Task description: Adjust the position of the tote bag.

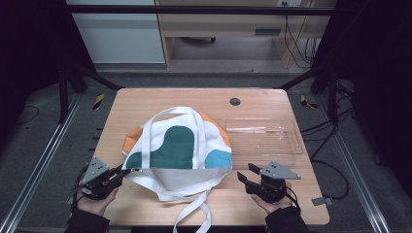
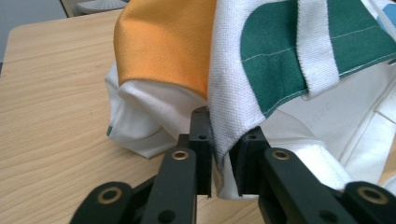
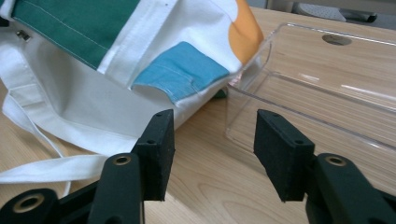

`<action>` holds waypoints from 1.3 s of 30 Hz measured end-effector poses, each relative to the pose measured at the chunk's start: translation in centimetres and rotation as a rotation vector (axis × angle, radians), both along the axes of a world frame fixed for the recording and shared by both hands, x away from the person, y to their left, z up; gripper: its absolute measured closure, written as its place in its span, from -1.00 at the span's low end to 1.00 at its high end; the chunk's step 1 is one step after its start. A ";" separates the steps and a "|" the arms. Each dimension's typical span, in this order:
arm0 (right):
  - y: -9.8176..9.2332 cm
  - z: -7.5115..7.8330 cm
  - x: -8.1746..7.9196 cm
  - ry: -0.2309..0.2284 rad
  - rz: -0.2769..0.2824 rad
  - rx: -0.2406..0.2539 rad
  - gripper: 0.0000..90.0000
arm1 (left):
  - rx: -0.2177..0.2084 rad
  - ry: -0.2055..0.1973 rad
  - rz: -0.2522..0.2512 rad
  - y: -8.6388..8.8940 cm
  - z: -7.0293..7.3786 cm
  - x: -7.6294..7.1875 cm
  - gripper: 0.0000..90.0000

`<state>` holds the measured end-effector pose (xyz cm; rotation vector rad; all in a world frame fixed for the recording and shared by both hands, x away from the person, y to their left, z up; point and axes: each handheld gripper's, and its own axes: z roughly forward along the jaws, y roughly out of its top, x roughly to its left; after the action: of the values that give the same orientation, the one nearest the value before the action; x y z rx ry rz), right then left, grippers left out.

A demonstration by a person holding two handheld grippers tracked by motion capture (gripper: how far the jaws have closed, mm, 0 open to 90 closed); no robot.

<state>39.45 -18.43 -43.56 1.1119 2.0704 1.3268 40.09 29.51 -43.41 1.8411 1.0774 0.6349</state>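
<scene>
Left gripper view shows the left gripper point(image 2: 223, 161) with fingers point(image 2: 201, 144) pinched on the tote bag point(image 2: 233, 88) corner — probably to hold it for opening. On the desk point(image 1: 272, 206) the right gripper point(image 1: 246, 174) waits half open, empty, beside the bag; behind it lies a clear tray point(image 1: 291, 145).

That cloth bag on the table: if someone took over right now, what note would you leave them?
Left claw: shut on the near left corner of the cloth bag.
Right claw: open, holding nothing, just short of the bag's near right corner, beside the clear plastic tray.
Bag lies flat mid-table, straps trailing toward the person; tray holds nothing.
Done: left corner gripped.
Left: probably grip the right corner, then lift or fold the bag.
</scene>
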 end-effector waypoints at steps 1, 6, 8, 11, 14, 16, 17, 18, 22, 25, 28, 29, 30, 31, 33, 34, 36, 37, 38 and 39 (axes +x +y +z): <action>0.3 0.1 0.0 -0.004 0.004 0.002 0.13 | 0.000 -0.003 0.003 0.0 0.0 0.0 0.81; 1.0 0.2 0.1 -0.002 0.016 0.006 0.25 | -0.003 -0.011 0.013 -0.1 0.1 -0.1 0.85; 1.2 0.3 0.2 -0.002 0.021 0.010 0.32 | -0.005 -0.010 0.016 -0.1 0.1 0.0 0.86; 1.7 0.4 0.2 -0.007 0.031 0.009 0.43 | -0.012 -0.007 0.016 -0.1 0.0 0.1 0.86; 1.9 0.5 0.2 -0.008 0.033 0.011 0.50 | -0.018 -0.006 0.017 -0.1 0.0 0.1 0.87; 2.2 0.6 0.2 -0.011 0.037 0.016 0.57 | -0.020 -0.006 0.017 0.0 0.0 0.1 0.87; 2.2 0.6 0.2 -0.012 0.038 0.018 0.61 | -0.024 -0.004 0.018 -0.1 0.0 0.1 0.87; 2.4 0.6 0.2 -0.011 0.041 0.019 0.65 | -0.021 -0.005 0.018 -0.1 0.0 0.1 0.87; 2.9 0.7 0.3 -0.017 0.053 0.022 0.81 | -0.028 -0.003 0.021 -0.1 0.0 0.1 0.88; 3.6 0.7 0.3 -0.022 0.065 0.026 0.92 | -0.030 -0.002 0.022 -0.1 0.0 0.0 0.88; 3.9 0.7 0.4 -0.019 0.071 0.028 0.97 | -0.031 -0.003 0.024 -0.1 0.0 0.0 0.88; 4.4 0.7 0.4 -0.019 0.079 0.031 1.00 | -0.031 -0.003 0.024 -0.1 0.0 0.0 0.88; 4.4 0.7 0.4 -0.019 0.079 0.031 1.00 | -0.027 -0.005 0.024 -0.1 0.0 0.0 0.88; 4.8 0.6 0.5 -0.022 0.086 0.030 1.00 | -0.030 -0.005 0.026 -0.1 0.0 0.0 0.89; 5.3 0.5 0.6 -0.020 0.091 0.037 1.00 | -0.029 -0.005 0.028 -0.1 0.0 0.0 0.89; 5.3 0.5 0.6 -0.020 0.091 0.037 1.00 | -0.029 -0.005 0.028 -0.1 0.0 0.0 0.89; 5.9 0.5 0.7 -0.013 0.100 0.045 1.00 | -0.027 -0.007 0.028 -0.2 0.0 0.0 0.89; 6.6 0.3 0.9 -0.010 0.108 0.040 1.00 | -0.025 -0.008 0.028 -0.2 0.0 0.0 0.89; 6.6 0.3 0.9 -0.010 0.108 0.040 1.00 | -0.025 -0.008 0.028 -0.2 0.0 0.0 0.89; 7.2 0.2 1.0 -0.005 0.118 0.035 1.00 | -0.023 -0.009 0.027 -0.2 0.0 0.0 0.89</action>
<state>40.47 -11.25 -43.34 1.0133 2.1452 1.4250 40.06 29.31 -43.46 1.8050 1.1008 0.6438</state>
